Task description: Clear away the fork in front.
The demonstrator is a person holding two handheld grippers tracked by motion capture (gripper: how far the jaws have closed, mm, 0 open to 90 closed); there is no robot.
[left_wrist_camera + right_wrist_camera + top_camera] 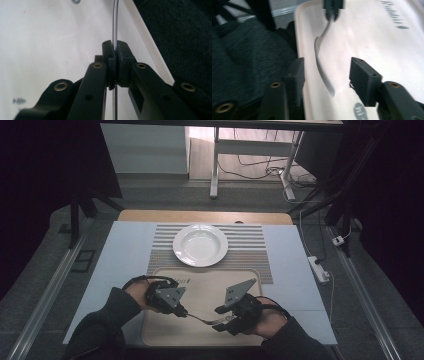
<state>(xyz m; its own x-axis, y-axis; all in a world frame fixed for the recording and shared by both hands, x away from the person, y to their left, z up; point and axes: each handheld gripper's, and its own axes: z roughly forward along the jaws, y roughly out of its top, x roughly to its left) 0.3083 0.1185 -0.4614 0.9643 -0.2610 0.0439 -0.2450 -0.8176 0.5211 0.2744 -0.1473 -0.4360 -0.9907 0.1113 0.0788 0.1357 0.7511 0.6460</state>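
A metal fork (202, 318) hangs just over the beige tray (210, 287) near its front edge. My left gripper (182, 312) is shut on the fork's handle. In the left gripper view the thin handle (115, 22) runs up out of the pinched jaws of the left gripper (115, 53). My right gripper (220, 318) faces it from the right. In the right gripper view the right gripper (327, 72) is open, and the fork's tines (322, 67) lie between the two pads without touching either. The left gripper (333, 10) grips the far end.
A white deep plate (200, 245) sits on a striped placemat (250, 245) behind the tray. A pale blue sheet (120, 255) covers the table. The person's dark sleeves (100, 330) come in at the bottom. A power strip (319, 269) lies off the right edge.
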